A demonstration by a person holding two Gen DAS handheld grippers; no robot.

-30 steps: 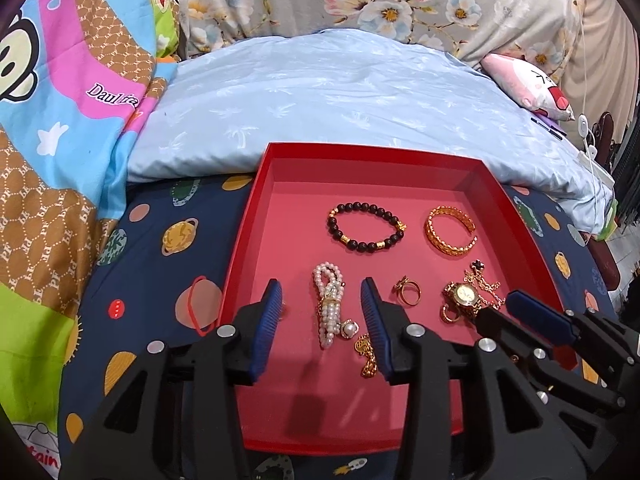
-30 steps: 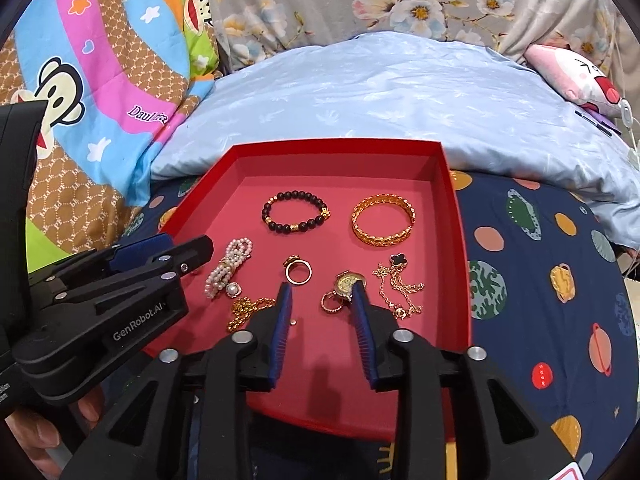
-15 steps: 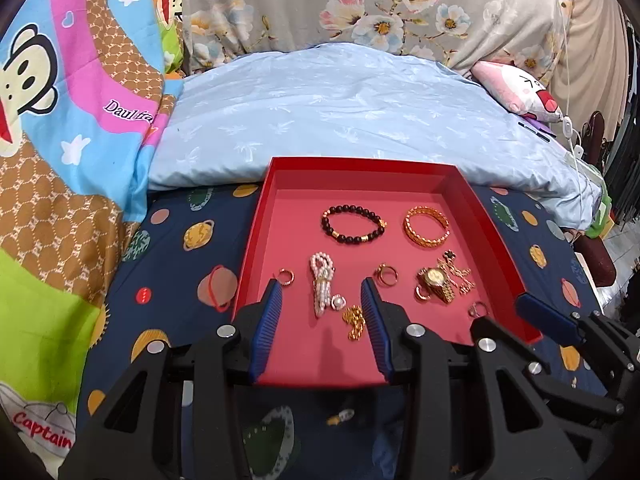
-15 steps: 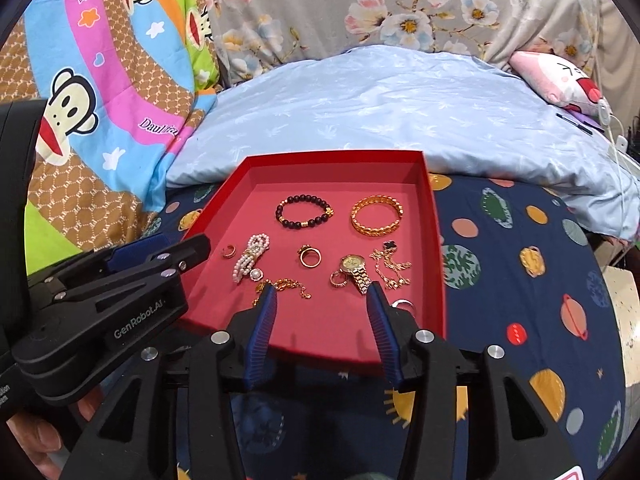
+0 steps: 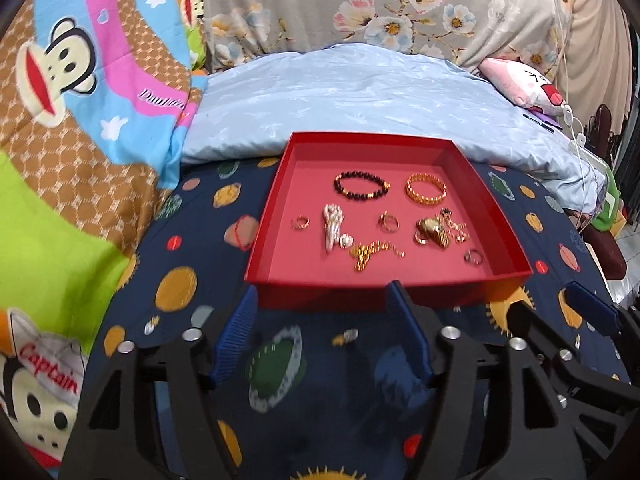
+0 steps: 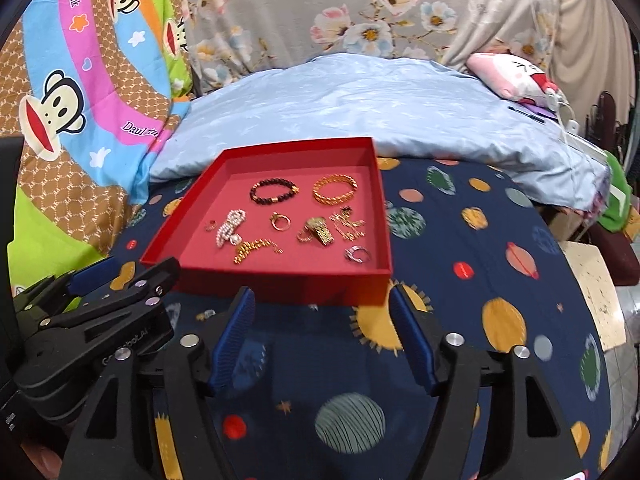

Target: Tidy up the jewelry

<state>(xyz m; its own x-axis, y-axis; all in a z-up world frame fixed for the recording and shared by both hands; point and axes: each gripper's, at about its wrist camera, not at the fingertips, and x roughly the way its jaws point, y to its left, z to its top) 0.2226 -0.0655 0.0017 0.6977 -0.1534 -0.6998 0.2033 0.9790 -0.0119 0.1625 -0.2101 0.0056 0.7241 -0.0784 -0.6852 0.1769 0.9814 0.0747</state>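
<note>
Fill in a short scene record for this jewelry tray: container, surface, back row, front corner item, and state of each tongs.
container: red tray
surface: planet-print bedsheet
back row: black bead bracelet, gold bangle
front corner item: silver ring
left tongs: open, empty, jaws just opened further
right tongs: open, empty, jaws just opened further

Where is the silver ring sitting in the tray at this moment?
The silver ring lies in the red tray's near right corner in both wrist views, apart from the other pieces; its nearest neighbour is the gold watch, just beyond it to the left.
</note>
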